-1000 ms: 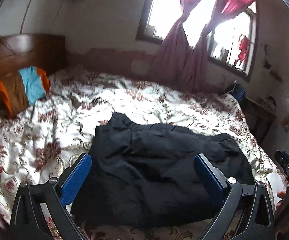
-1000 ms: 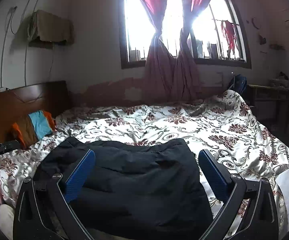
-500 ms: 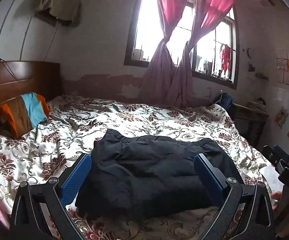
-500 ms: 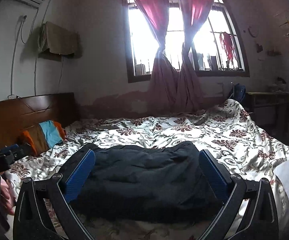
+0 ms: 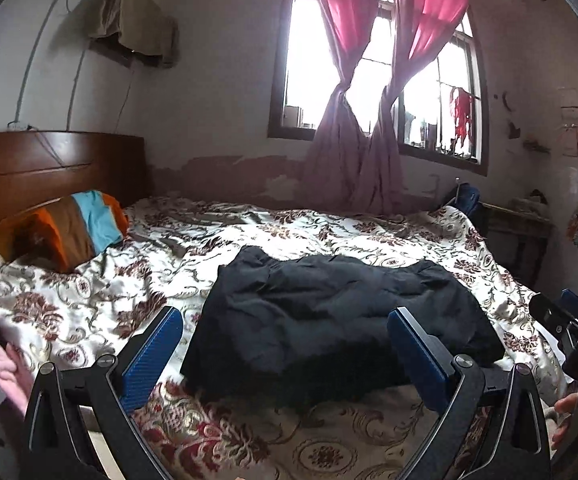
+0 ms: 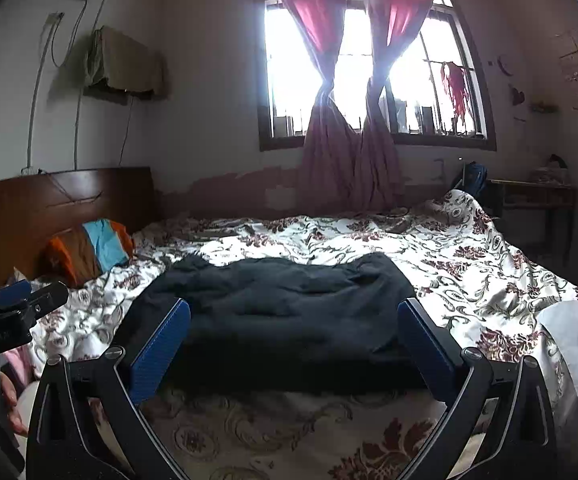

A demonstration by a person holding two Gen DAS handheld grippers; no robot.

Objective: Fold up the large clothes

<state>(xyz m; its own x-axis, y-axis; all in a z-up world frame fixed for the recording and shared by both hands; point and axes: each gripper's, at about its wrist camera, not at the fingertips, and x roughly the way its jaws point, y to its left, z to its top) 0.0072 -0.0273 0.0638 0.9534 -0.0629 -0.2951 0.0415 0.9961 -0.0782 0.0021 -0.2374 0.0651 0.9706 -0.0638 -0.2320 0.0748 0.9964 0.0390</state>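
Both jaws stand wide apart with nothing between them: the left gripper [image 5: 285, 332] and the right gripper [image 6: 294, 320] each hang above the near edge of the bed [image 5: 89, 300], clear of the cloth. From there, largest first: the bed, spread with a white cover in dark red flowers, fills the room's middle. On it, near the front edge, lies the dark garment [image 5: 329, 320], folded into a rumpled, roughly square bundle, lying flat. Behind stands the wooden headboard [image 5: 49, 168] at left, and the window [image 6: 369, 72] with knotted pink curtains [image 6: 349, 152] glares bright. Against the headboard leans an orange, brown and blue pillow [image 5: 77, 228]. A white sheet of paper [image 6: 573, 340] lies on the bed's right edge.
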